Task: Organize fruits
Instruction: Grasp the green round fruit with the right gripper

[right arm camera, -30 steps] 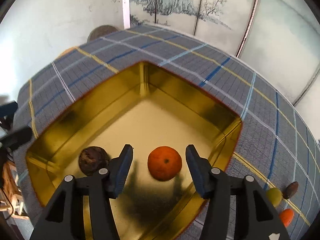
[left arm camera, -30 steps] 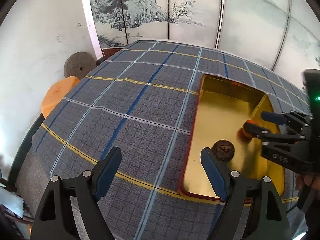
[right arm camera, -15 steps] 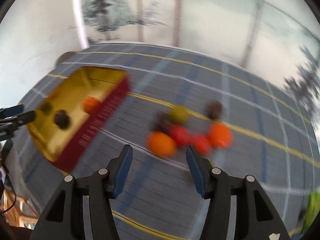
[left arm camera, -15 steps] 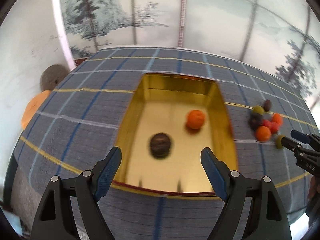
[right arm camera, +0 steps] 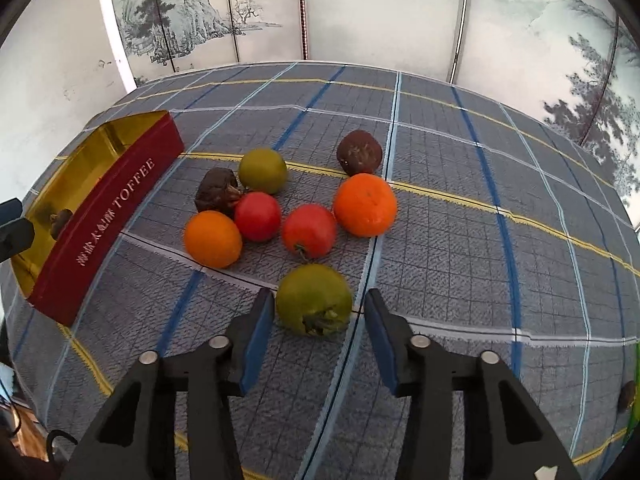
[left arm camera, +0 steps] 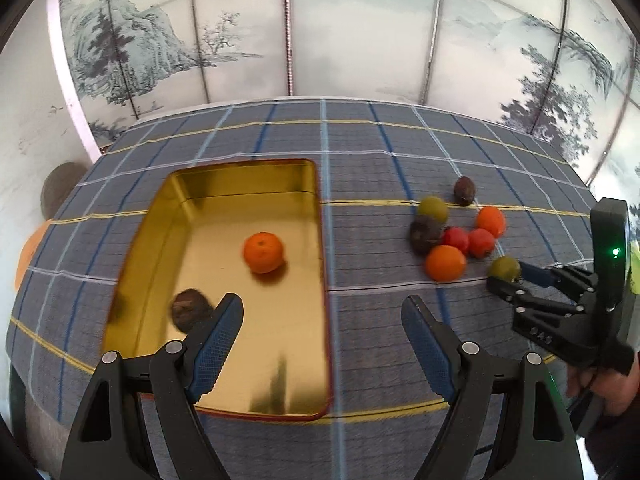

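Observation:
A gold-lined red tin (left arm camera: 168,216) marked TOFFEE (right arm camera: 116,208) sits on the plaid cloth. It holds an orange (left arm camera: 263,252) and a dark wrinkled fruit (left arm camera: 188,312). Several fruits lie in a cluster to its right: oranges (right arm camera: 365,205), red tomatoes (right arm camera: 308,231), green fruits and dark ones. My right gripper (right arm camera: 318,324) is open, its fingers either side of a green fruit (right arm camera: 314,299) on the cloth, apart from it. It also shows in the left wrist view (left arm camera: 508,278). My left gripper (left arm camera: 322,344) is open and empty above the tin's near right rim.
A painted folding screen (left arm camera: 360,32) stands behind the table. An orange stool (left arm camera: 30,252) and a round grey stone (left arm camera: 60,188) sit off the table's left edge. A dark fruit (right arm camera: 626,396) lies at the far right edge of the cloth.
My right gripper left the tin, where the orange stays, and swung right to the fruit cluster, now straddling a green fruit. My left gripper turned right, toward the tin.

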`<state>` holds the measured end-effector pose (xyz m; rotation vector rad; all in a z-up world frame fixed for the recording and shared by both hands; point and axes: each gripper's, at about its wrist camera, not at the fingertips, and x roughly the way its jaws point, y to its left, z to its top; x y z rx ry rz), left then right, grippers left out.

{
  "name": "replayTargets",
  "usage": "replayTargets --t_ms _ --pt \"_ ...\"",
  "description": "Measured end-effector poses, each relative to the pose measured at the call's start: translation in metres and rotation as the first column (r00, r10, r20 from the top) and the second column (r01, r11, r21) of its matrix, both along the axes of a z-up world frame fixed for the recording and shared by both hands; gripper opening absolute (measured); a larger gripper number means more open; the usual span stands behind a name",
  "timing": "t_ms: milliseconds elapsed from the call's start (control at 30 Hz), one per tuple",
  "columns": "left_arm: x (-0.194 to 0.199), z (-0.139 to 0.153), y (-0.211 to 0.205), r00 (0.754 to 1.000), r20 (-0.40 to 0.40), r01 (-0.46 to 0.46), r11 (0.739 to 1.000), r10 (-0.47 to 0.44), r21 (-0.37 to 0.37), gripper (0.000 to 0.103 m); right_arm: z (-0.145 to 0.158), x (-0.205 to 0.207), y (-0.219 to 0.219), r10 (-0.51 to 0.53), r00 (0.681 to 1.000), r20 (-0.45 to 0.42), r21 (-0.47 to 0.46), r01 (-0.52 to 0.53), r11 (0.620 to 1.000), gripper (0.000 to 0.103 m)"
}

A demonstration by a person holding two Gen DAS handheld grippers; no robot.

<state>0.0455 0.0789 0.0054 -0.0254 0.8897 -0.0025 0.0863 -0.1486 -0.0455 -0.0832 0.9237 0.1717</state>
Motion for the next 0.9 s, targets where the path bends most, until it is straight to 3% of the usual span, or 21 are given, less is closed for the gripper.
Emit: replayTargets --t_ms 267,500,633,767,900 --pt "0.018 -0.012 -0.041 0.998 -0.019 0.061 0.998 -0.061 -0.006 0.082 -0.004 -0.003 0.000 0.018 0.999 0.036 0.009 -0.018 1.000 0.033" --pt "0.037 -0.030 -0.071 0.991 -0.046 0.126 0.991 -0.128 -0.048 0.082 -0.002 0.002 -0.052 -0.158 0.984 0.083 -0.036 0.161 0.986 0.033" --pt "0.051 -0.039 -0.084 0.988 -0.057 0.138 0.988 -0.142 -0.065 0.081 -0.004 0.004 -0.071 -0.192 0.978 0.076 -0.010 0.193 0.981 0.033" --pt "0.066 -0.050 -0.092 0.988 -0.082 0.126 0.990 -0.132 -0.068 0.074 -0.004 0.006 -0.066 -0.189 0.979 0.081 -0.047 0.193 0.980 0.033" --pt "0.081 -0.063 -0.098 0.986 -0.118 0.114 0.991 -0.121 -0.066 0.066 -0.003 0.007 -0.068 -0.186 0.980 0.074 -0.024 0.188 0.982 0.034"
